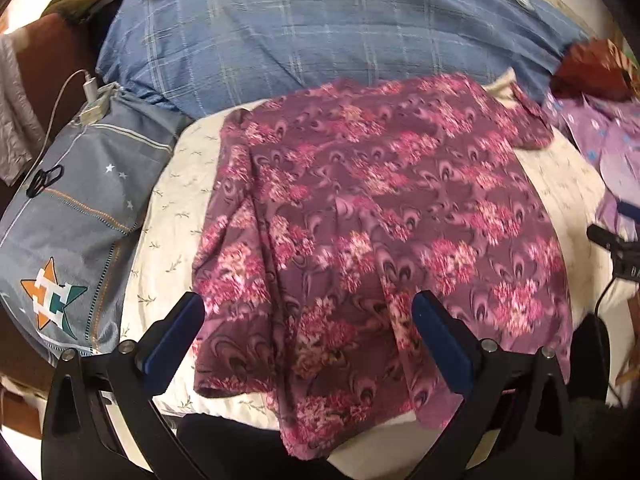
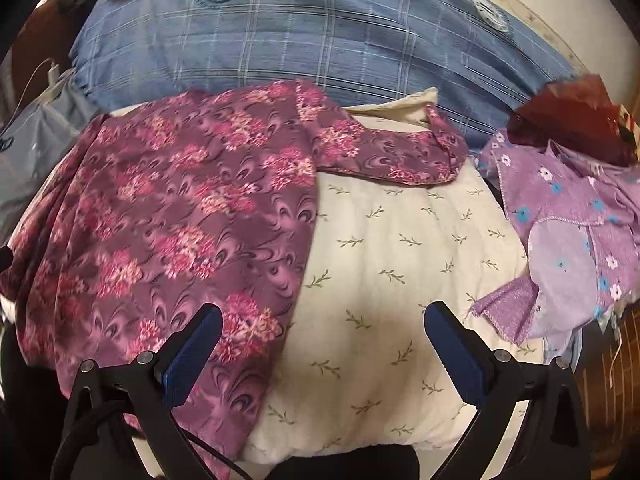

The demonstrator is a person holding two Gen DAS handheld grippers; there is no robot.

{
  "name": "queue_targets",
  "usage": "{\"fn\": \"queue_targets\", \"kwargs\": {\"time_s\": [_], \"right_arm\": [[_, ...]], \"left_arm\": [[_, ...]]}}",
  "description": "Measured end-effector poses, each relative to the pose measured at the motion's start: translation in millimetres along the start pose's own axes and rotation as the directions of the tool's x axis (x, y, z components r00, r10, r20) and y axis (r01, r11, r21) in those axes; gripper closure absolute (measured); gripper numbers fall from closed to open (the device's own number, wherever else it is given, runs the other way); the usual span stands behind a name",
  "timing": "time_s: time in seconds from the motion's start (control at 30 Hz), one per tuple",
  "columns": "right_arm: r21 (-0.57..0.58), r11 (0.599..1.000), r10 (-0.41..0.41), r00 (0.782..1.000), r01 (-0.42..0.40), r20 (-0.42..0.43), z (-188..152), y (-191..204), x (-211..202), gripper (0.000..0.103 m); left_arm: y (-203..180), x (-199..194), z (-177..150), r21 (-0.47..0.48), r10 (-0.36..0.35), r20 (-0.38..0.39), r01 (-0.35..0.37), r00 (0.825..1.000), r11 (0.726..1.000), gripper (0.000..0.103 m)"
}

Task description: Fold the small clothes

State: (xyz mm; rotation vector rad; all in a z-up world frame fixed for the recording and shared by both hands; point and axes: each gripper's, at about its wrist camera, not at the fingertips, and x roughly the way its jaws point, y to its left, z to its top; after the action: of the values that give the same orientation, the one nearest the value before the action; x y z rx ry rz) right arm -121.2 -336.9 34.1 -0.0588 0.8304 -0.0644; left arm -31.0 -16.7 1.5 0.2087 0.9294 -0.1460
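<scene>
1. Bed scene: cream quilt [image 2: 400, 248] with sprig print as work surface, blue plaid pillow [image 2: 320, 40] behind it.
2. Floral shirt [image 1: 360, 216] lies spread on the quilt, one sleeve [image 2: 392, 152] stretched out to its right; lower hem drapes over the near edge.
3. Lilac garment [image 2: 568, 232] heaped at far right, untouched.
4. Left gripper [image 1: 308, 332] spread wide, holding nothing; it hovers over the shirt's lower part.
5. Right gripper [image 2: 324, 344] also wide apart, empty; its left finger is over the shirt's right edge, its right finger over bare quilt.
6. Judgement: thin, limp, light fabric, will sag and crease. Best pinched at hem corners or sleeve cuff.
</scene>
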Motion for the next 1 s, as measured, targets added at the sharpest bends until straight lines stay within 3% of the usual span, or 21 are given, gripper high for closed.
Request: {"fn": "queue_targets", "kwargs": {"time_s": [0.37,1.0], "right_arm": [[-0.03,0.999,-0.028,0.999,0.027,-0.027,-16.1,0.6,-7.0,0.001],[-0.023,0.999,-0.023,0.999,0.023,-0.028,-20.1,-5.7,-10.0,0.001]], "left_arm": [[-2.4,-0.6,-21.7,0.017,-0.004,0.011,0.004,1.0,1.0,0.0],[-5.3,-3.3,-19.0,0.033,-0.023,0.016,0.023,1.0,0.999,0.0]]}}
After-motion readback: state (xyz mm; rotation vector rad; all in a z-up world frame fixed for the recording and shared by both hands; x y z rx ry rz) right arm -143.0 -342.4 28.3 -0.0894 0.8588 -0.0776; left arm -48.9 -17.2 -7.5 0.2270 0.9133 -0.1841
